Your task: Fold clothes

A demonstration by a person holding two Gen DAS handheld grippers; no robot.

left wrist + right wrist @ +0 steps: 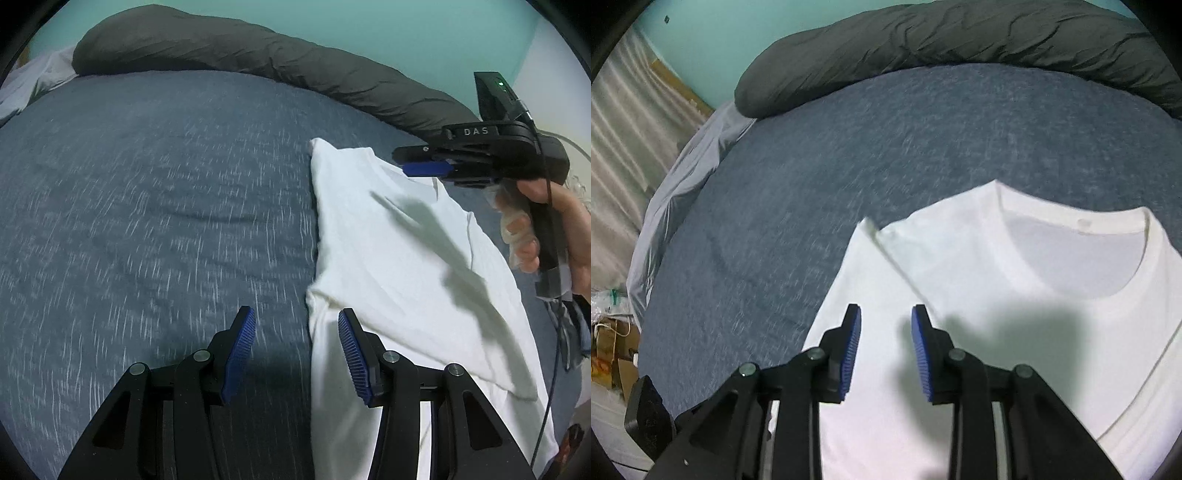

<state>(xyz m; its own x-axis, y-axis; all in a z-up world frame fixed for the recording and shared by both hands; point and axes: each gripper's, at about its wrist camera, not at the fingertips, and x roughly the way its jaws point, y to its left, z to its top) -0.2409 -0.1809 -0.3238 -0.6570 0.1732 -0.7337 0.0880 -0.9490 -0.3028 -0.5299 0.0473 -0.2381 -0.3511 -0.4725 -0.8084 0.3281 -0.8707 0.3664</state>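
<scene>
A white T-shirt (406, 258) lies flat on the blue heathered bed cover (147, 184). In the right wrist view its round neckline (1075, 236) faces away and one side is folded in over the body (886, 258). My left gripper (297, 325) hovers open over the shirt's left edge, with nothing between its blue pads. My right gripper (885, 321) hangs open above the folded part and holds nothing. The left wrist view shows the right gripper (406, 164) from the side, above the shirt's far end, held by a hand (554, 229).
A dark grey rolled duvet (258, 55) runs along the far side of the bed. A pale grey sheet (683, 166) hangs at the left edge. Beyond that edge are a curtain (628, 110) and cardboard boxes (613, 343). Bare bed cover lies left of the shirt.
</scene>
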